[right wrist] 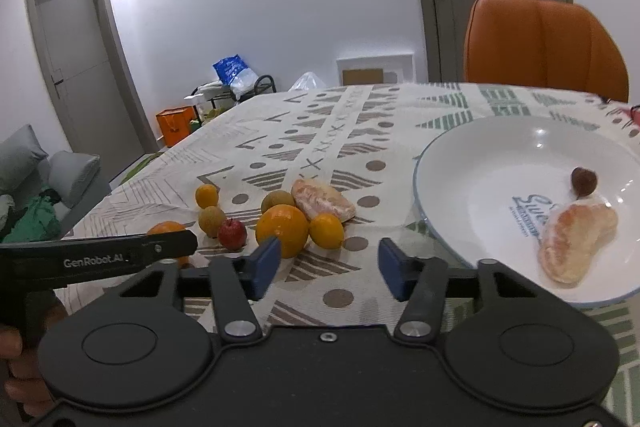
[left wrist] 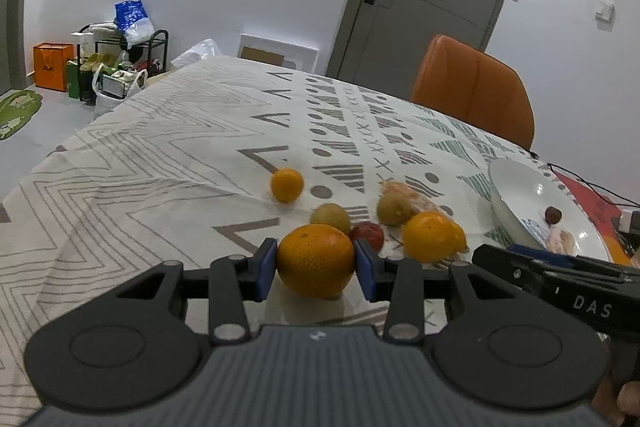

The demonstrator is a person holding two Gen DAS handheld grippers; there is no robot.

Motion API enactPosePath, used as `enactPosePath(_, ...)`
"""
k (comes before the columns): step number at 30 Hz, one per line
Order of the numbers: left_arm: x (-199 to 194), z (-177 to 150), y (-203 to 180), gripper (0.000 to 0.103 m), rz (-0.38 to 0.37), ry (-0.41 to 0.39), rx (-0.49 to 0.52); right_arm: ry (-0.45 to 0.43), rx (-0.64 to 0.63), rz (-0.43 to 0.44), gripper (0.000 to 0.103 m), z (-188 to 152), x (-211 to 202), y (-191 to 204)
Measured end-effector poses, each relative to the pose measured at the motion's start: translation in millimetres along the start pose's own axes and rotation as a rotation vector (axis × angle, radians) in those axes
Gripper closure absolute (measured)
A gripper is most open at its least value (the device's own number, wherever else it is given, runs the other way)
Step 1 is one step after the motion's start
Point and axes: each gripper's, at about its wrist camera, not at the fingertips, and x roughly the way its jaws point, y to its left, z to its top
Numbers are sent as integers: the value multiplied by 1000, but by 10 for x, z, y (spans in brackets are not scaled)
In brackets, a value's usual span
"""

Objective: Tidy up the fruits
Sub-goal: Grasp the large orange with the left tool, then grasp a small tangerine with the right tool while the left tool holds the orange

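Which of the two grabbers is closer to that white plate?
The right. The right gripper hangs open just beside the white plate, nothing between its fingers. The left gripper is farther off, closed on an orange beyond the fruit pile.

From my seat I can read only three pieces of lettering. On the black side of the left gripper (right wrist: 98,259), which reaches in just left of the fruit pile in my right wrist view, white print says "GenRobot.AI". On the black body of the right gripper (left wrist: 560,287), seen in my left wrist view just beside the white plate (left wrist: 516,179), I make out the white letters "DAS"; the rest is cut off. In the plate's (right wrist: 480,163) centre sits a blue script logo beginning "Sw", partly covered by a peeled citrus piece (right wrist: 576,239); the small line beneath it is too fine to read.
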Motion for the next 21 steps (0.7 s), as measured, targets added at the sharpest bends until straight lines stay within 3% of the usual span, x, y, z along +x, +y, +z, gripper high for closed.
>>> enactPosePath(13,-41,70,297,62,34,-24,-54,-6,-91,-65,58,129,213,135)
enactPosePath(21,-57,74,400,62,38,-27,-75,4,-129,-99,69,219,274,175)
